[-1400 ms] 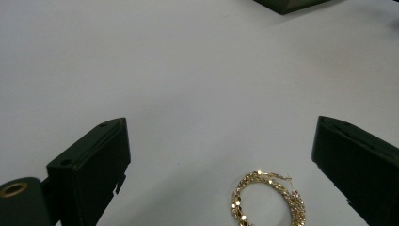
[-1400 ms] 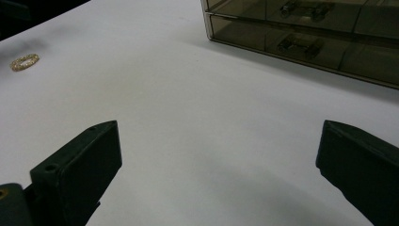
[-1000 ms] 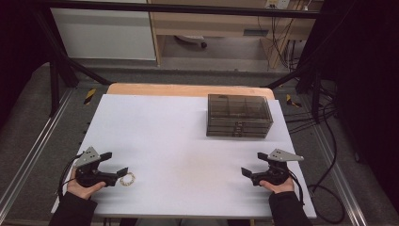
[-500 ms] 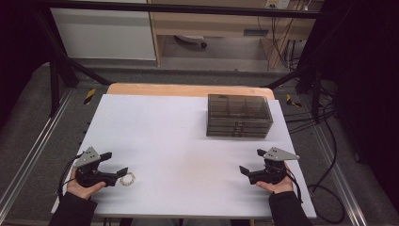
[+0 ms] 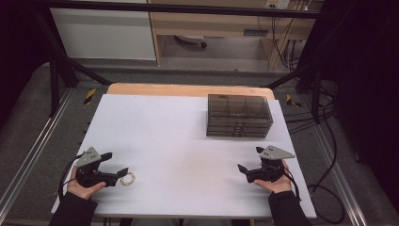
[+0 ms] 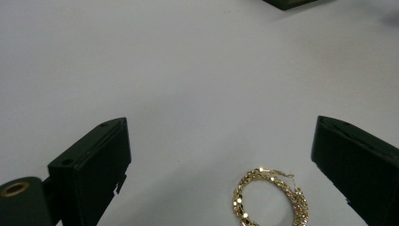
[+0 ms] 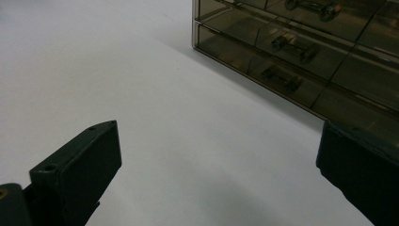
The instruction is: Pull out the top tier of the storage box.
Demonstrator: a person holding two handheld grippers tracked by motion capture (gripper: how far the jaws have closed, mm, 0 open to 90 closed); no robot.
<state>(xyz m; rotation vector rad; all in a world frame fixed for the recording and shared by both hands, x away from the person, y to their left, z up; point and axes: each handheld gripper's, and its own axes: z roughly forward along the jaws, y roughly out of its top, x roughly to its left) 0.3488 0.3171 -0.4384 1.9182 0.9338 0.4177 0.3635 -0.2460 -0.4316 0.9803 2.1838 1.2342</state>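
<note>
A gold hoop earring (image 5: 127, 179) lies flat on the white table near its front left. In the left gripper view the earring (image 6: 270, 197) sits low between my wide-spread jaws, closer to the right one. My left gripper (image 5: 115, 164) is open, with its tips just beside the earring. A smoky translucent drawer box (image 5: 239, 116) stands at the back right. Its stacked drawers with small metal handles (image 7: 301, 47) face my right gripper (image 5: 251, 159), which is open and holds nothing, a short way in front of the box.
The white table top (image 5: 179, 141) has a wooden strip (image 5: 188, 89) along its far edge. Metal frame rails run down both sides. Cables (image 5: 324, 141) trail on the floor at the right. Pale cabinets stand beyond the table.
Almost nothing differs. My right gripper has shifted very slightly; the left gripper, the earring and the box stay where they were.
</note>
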